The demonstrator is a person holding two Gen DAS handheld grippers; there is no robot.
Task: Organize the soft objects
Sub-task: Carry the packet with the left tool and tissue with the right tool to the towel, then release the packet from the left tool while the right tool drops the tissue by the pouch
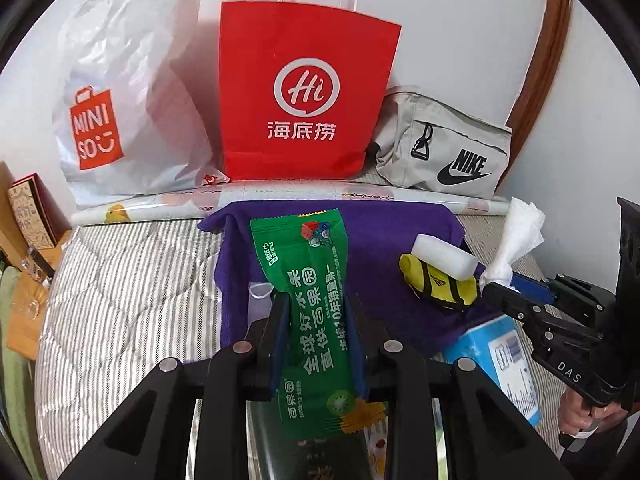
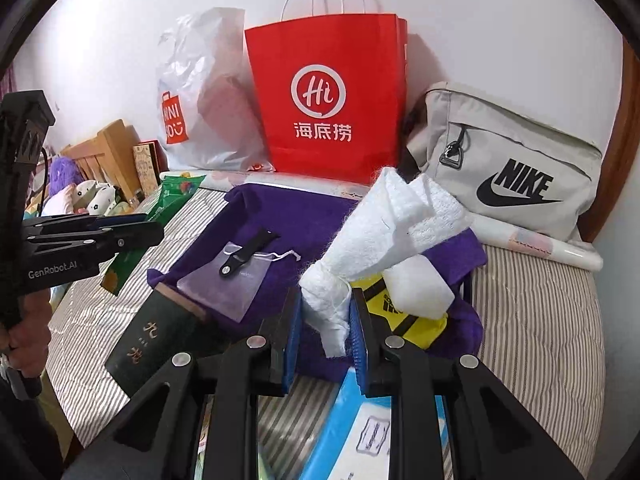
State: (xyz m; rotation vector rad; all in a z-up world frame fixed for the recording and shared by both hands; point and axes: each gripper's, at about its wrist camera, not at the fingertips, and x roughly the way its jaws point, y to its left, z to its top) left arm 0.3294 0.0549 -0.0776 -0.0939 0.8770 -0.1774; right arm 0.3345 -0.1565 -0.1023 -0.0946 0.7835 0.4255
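- my left tongs (image 1: 316, 312) pinch the green wipes packet (image 1: 316, 300); right tongs (image 2: 326, 330) pinch a white tissue (image 2: 384, 232), both above the bed (image 2: 536, 320).
- nothing looks bagged yet; the sock (image 2: 404, 312), foam block (image 2: 416, 288) and purple cloth (image 2: 296, 216) remain.

left claw (image 1: 318, 316) grips green wet-wipe packet (image 1: 316, 300) | over purple cloth (image 1: 400, 232)

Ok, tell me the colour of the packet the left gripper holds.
Green packet, white lettering; clearest in the left wrist view.
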